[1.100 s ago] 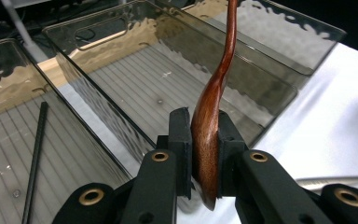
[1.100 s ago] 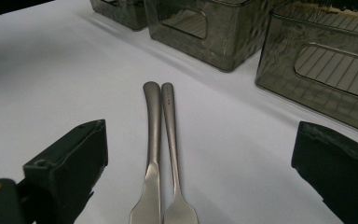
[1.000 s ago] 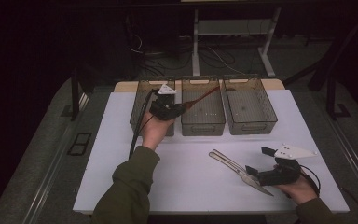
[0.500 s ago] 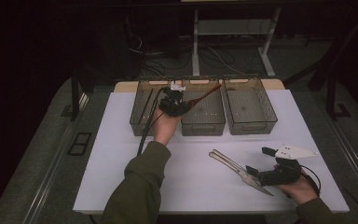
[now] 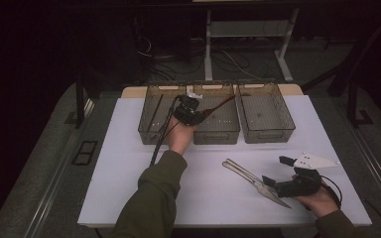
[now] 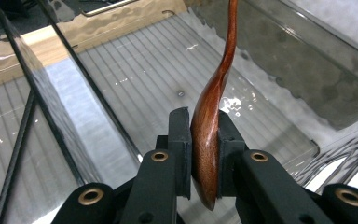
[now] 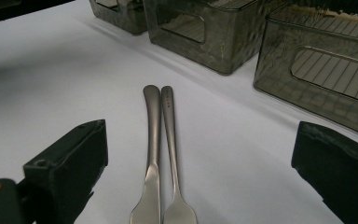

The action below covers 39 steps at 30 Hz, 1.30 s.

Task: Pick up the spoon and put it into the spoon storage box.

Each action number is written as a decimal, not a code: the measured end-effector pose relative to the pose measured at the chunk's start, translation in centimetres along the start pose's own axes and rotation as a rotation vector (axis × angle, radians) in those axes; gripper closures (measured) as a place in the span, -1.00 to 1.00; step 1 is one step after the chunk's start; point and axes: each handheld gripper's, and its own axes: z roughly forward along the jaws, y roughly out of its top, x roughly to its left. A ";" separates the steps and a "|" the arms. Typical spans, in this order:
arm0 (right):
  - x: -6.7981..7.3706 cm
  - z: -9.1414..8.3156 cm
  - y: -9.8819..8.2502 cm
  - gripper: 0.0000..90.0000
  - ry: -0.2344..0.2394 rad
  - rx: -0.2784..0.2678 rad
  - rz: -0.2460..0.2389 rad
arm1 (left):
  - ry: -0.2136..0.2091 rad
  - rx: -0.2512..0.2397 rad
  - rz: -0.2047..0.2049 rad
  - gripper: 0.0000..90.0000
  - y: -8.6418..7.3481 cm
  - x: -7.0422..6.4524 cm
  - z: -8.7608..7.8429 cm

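Gripping a dark reddish-brown wooden spoon [image 6: 210,140] by its bowl end, my left gripper [image 5: 194,112] is sitting over the middle one of three smoky transparent plastic bins [image 5: 216,130] lined up at the far side of the white table top [image 5: 129,198]. In the left gripper view I am seeing both black pads pressing flat against the spoon's bowl, one on each side, while its slim handle is running away from the jaws above the ribbed bin floor. From the high view the handle is pointing toward the right rear corner of that middle bin, and I cannot tell whether the spoon is touching the bin anywhere. A thin black stick [image 5: 155,113] is lying in the left bin [image 5: 149,130], and the right bin [image 5: 270,130] is standing just beside the middle one.

My right gripper [image 5: 273,187] is resting low at the near right of the table, its jaws standing wide apart with nothing clamped. Between them in the right gripper view I am looking at two matte silver metal utensils [image 7: 161,154] lying side by side on the table, touching along their handles, with their handle tips pointing toward the bins. The pads are not touching either piece.
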 end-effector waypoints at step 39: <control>-0.1 0.1 0.0 -0.93 -0.007 0.009 0.005 | -0.242 -0.191 0.140 -0.26 -2.2 -1.3 -4.8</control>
